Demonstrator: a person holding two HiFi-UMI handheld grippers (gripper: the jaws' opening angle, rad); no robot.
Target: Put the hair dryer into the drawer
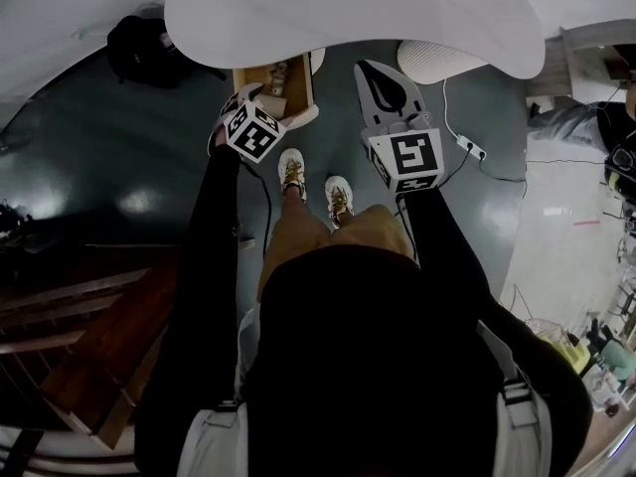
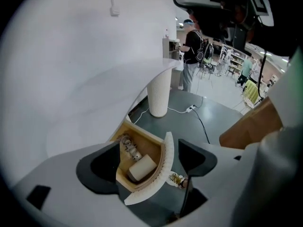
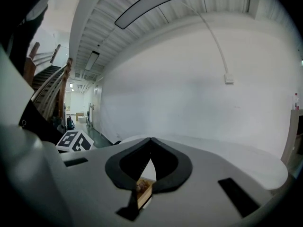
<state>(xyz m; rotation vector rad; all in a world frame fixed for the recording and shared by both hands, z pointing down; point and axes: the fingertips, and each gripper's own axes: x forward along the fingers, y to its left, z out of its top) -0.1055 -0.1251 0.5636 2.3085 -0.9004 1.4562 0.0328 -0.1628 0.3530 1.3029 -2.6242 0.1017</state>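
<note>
Head view looks down on a white counter with an open wooden drawer standing out from under its edge, above the person's shoes on the dark floor. The left gripper sits at the drawer's left front corner; the right gripper is just right of the drawer and apart from it.

Left gripper view: jaws stand wide apart, nothing clamped between them. The drawer's ribbed, curved white front shows in the gap; contact with it cannot be confirmed. The hair dryer, a cream body, lies inside the drawer against that front, with its coiled cord behind it toward the back.

Right gripper view: jaw tips meet, holding nothing. A corner of the drawer shows below the tips.

A ribbed white column stands under the counter beyond the drawer. A power strip with its cable lies on the floor beside it.
</note>
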